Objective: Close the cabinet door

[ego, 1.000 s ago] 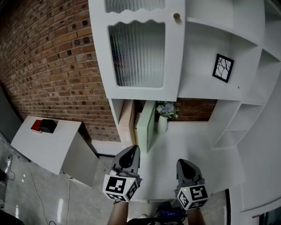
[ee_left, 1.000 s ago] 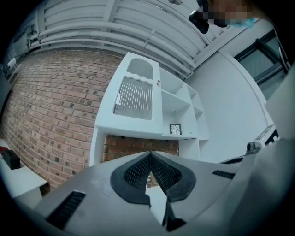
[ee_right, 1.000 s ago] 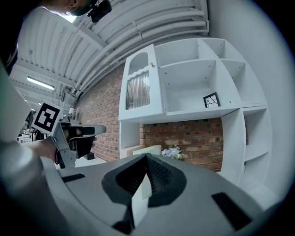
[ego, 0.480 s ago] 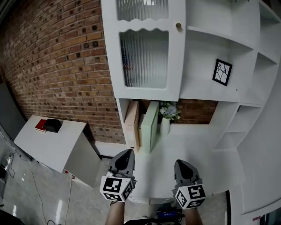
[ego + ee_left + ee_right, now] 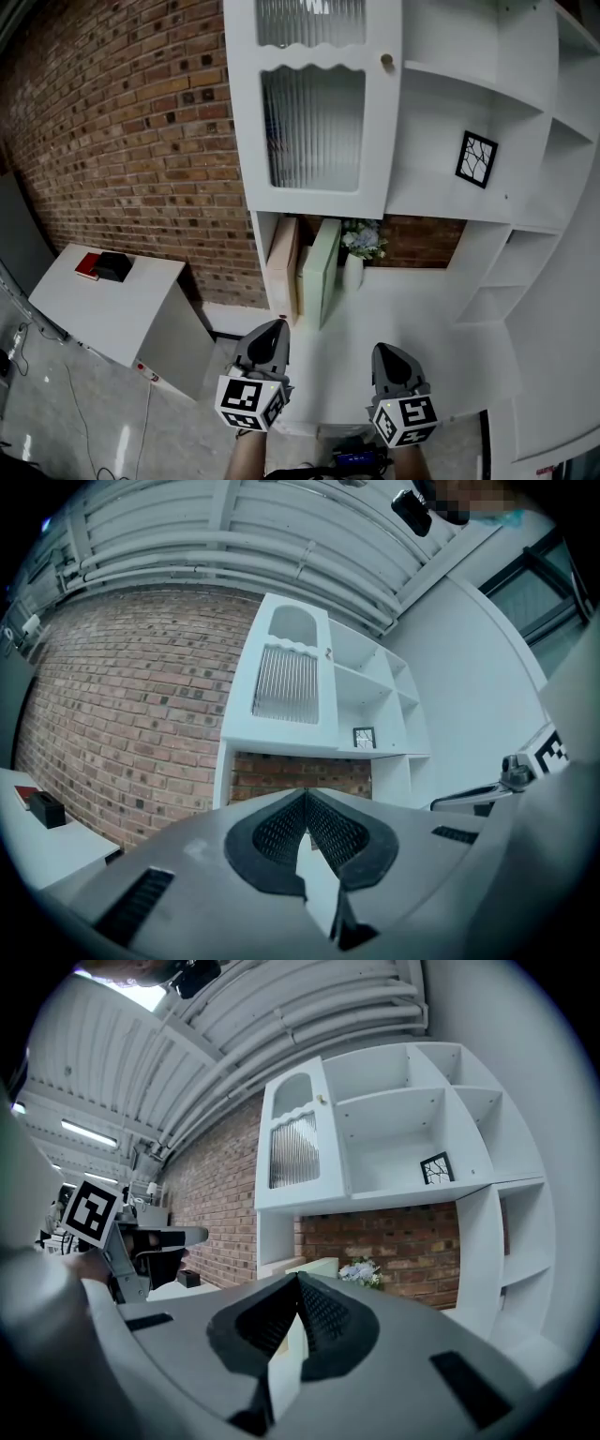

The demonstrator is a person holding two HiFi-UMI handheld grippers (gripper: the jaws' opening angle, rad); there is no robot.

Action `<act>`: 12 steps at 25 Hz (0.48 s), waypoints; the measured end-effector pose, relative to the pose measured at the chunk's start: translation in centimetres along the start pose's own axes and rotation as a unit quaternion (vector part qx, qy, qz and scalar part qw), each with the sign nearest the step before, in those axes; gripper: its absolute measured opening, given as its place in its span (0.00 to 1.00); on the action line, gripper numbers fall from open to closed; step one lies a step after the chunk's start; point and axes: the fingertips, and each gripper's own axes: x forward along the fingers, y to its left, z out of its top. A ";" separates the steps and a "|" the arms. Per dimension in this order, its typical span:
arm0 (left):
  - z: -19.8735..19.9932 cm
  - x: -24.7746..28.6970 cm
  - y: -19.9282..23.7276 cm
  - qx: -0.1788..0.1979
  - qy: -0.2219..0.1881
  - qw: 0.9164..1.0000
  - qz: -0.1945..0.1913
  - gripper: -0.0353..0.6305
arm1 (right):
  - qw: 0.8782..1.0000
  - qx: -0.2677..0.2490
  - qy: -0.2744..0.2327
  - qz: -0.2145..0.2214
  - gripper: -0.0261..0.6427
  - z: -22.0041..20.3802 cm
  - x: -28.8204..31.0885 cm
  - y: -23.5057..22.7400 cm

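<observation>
Left gripper [image 5: 273, 324]: jaws are pressed together, nothing is held.
Right gripper [image 5: 386, 348]: jaws are brought together, empty.
Cabinet door [image 5: 314, 112]: is seen flush on the shelf unit [image 5: 450, 141], well apart from both grippers.

No word, number or brand is legible. The left hand-held gripper [image 5: 276, 323] and right hand-held gripper [image 5: 385, 348] bear only black-and-white square code markers [image 5: 248, 396]
</observation>
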 end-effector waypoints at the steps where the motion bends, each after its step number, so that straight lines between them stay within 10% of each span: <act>1: 0.1 0.1 0.0 -0.001 0.000 1.000 0.000 0.07 | 1.000 0.000 0.000 0.000 0.04 0.1 0.0 0.0; 12: -0.4 0.6 0.1 0.001 0.002 1.000 0.004 0.07 | 1.000 0.007 0.008 -0.002 0.04 -1.0 0.3 -0.6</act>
